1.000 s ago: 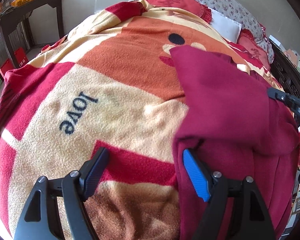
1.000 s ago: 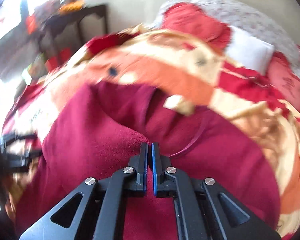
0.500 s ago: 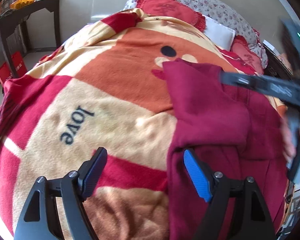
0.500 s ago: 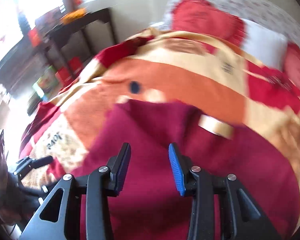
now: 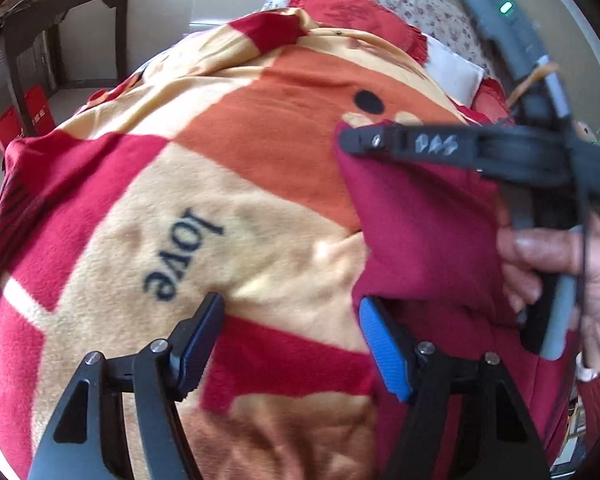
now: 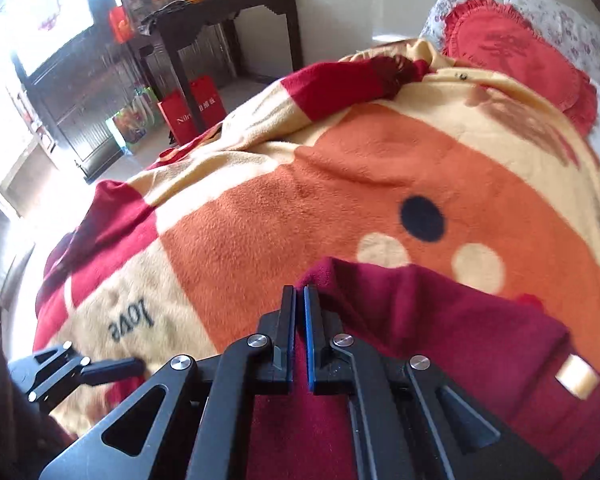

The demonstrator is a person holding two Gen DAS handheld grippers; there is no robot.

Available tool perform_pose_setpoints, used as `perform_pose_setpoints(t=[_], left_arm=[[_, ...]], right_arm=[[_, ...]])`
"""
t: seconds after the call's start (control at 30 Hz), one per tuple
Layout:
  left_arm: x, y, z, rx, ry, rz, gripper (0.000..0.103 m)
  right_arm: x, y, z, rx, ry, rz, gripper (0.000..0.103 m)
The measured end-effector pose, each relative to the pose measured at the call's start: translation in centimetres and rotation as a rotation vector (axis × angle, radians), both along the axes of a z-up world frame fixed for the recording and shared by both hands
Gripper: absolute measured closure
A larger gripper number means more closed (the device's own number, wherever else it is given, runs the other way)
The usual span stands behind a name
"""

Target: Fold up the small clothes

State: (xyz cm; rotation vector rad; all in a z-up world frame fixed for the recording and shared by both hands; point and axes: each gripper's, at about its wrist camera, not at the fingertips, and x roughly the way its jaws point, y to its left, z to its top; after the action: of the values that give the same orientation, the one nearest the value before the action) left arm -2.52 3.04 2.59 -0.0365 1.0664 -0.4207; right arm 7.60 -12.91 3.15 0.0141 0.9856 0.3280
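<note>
A dark red fleece garment (image 5: 420,224) lies partly folded on the patterned blanket (image 5: 228,184); it also shows in the right wrist view (image 6: 440,320), with a tan label (image 6: 578,376) near its right side. My left gripper (image 5: 292,340) is open and empty, low over the blanket, its right finger at the garment's left edge. My right gripper (image 6: 299,312) has its jaws closed together at the garment's far left corner; whether cloth is pinched between them is not clear. It shows in the left wrist view (image 5: 350,142) reaching in from the right.
The blanket (image 6: 300,208) with the word "love" covers the bed. Red and floral pillows (image 5: 348,4) lie at the head. A dark wooden table (image 6: 228,12) and red bags (image 6: 192,108) stand on the floor to the left.
My right gripper went from shut to open, moved left across the garment to its far corner, and shut there. My left gripper stayed open in place.
</note>
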Motion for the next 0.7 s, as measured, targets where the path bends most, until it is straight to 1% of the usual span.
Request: perform_pose_setpoints(t=[0.07, 0.1, 0.17, 0.2, 0.23, 0.27, 0.33, 0.37, 0.4, 0.47, 0.5, 0.53, 0.57, 0.63, 0.67, 0.7], left_arm=[[-0.1, 0.2, 0.3, 0.003, 0.003, -0.002, 0.033], [-0.1, 0.3, 0.6, 0.005, 0.002, -0.003, 0.033], [-0.4, 0.7, 1.3, -0.001, -0.005, 0.002, 0.032], [-0.5, 0.8, 1.8, -0.015, -0.012, 0.005, 0.032], [-0.6, 0.8, 2.1, -0.026, -0.019, 0.007, 0.032], [-0.8, 0.9, 2.5, -0.037, -0.031, 0.007, 0.032], [-0.9, 0.1, 3.3, -0.048, -0.055, -0.003, 0.031], [-0.9, -0.5, 3.5, -0.045, -0.063, -0.013, 0.031], [-0.9, -1.2, 3.6, -0.040, -0.066, -0.021, 0.031], [-0.7, -2.5, 3.3, -0.036, -0.063, -0.034, 0.028], [-0.5, -3.2, 2.8, -0.020, -0.051, -0.036, 0.027], [-0.3, -3.9, 2.1, 0.009, -0.030, -0.032, 0.027], [0.0, -4.5, 1.2, 0.041, -0.009, -0.035, 0.027], [0.2, -5.3, -0.2, 0.102, 0.028, -0.047, 0.026], [0.2, -5.4, -0.3, 0.100, 0.020, -0.046, 0.025], [0.1, -5.3, -0.2, 0.098, 0.009, -0.042, 0.024]], right_arm=[[0.4, 0.5, -1.3, -0.013, 0.022, -0.009, 0.103], [0.1, 0.5, -1.3, -0.013, 0.017, -0.019, 0.103], [-0.9, -0.4, -0.1, 0.021, 0.028, -0.042, 0.103], [-1.5, -0.9, 0.5, 0.027, 0.035, -0.053, 0.099], [-2.4, -1.5, 1.3, 0.031, 0.028, -0.066, 0.098], [-4.2, -2.4, 2.3, 0.031, 0.003, -0.082, 0.098], [-6.9, -3.6, 3.3, 0.019, -0.019, -0.104, 0.098], [-8.8, -4.4, 3.6, 0.017, -0.026, -0.121, 0.098], [-9.7, -4.7, 3.5, 0.019, -0.025, -0.133, 0.098], [-11.6, -5.7, 2.7, 0.025, 0.006, -0.181, 0.098], [-12.0, -5.9, 2.0, 0.019, 0.026, -0.198, 0.098], [-12.2, -6.0, 1.1, 0.012, 0.047, -0.220, 0.098], [-12.4, -6.3, -0.4, -0.001, 0.080, -0.258, 0.098], [-12.2, -6.8, -2.4, 0.018, 0.134, -0.291, 0.098], [-12.7, -7.2, -2.2, 0.051, 0.116, -0.308, 0.098], [-13.1, -7.7, -1.6, 0.075, 0.117, -0.322, 0.097]])
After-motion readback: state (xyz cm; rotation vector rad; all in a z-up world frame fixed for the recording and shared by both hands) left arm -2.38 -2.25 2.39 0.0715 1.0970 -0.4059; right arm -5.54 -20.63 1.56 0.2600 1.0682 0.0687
